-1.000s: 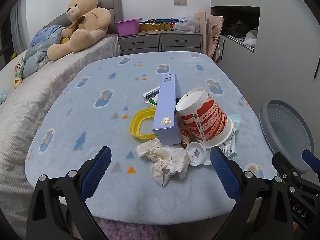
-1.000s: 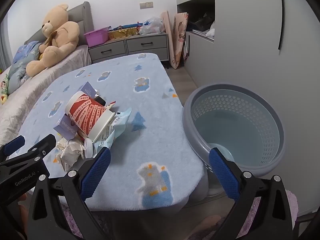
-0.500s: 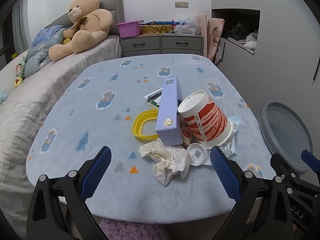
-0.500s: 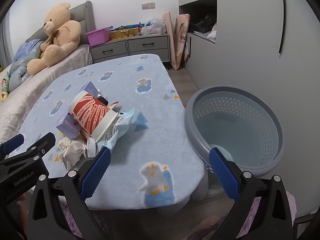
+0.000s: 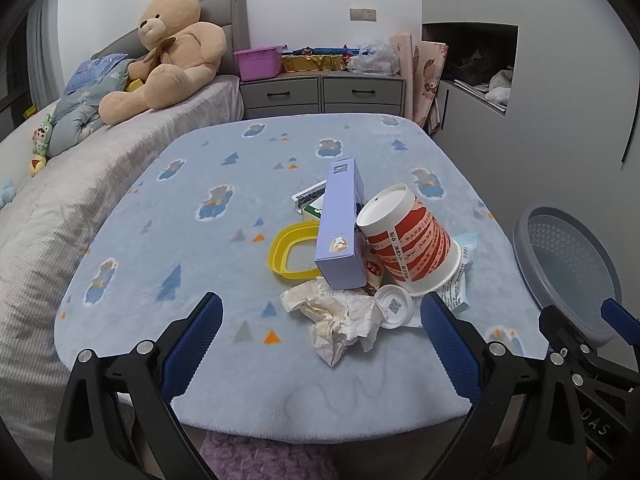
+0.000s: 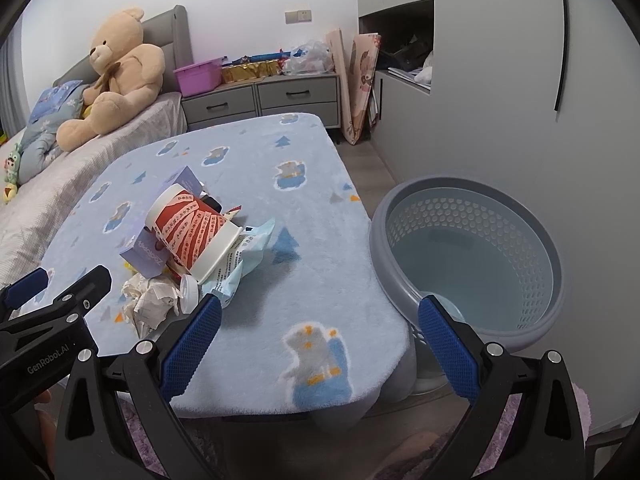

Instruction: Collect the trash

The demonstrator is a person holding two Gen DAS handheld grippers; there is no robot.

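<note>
Both spread and gripping nothing, the left gripper (image 5: 320, 332) is facing the crumpled paper (image 5: 340, 316) at lower centre; the right gripper (image 6: 320, 328) is hanging beside the basket (image 6: 472, 196) at right; pinching the loose wad first should be avoiding toppling the cup (image 5: 408, 240).

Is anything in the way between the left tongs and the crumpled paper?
Nothing visible. The left tongs are open, and only bare blanket lies before the crumpled paper, the nearest piece of the pile.

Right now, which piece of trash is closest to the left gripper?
The crumpled paper, at the pile's near edge between the open left gripper fingers; the cup and box lie behind it.
</note>
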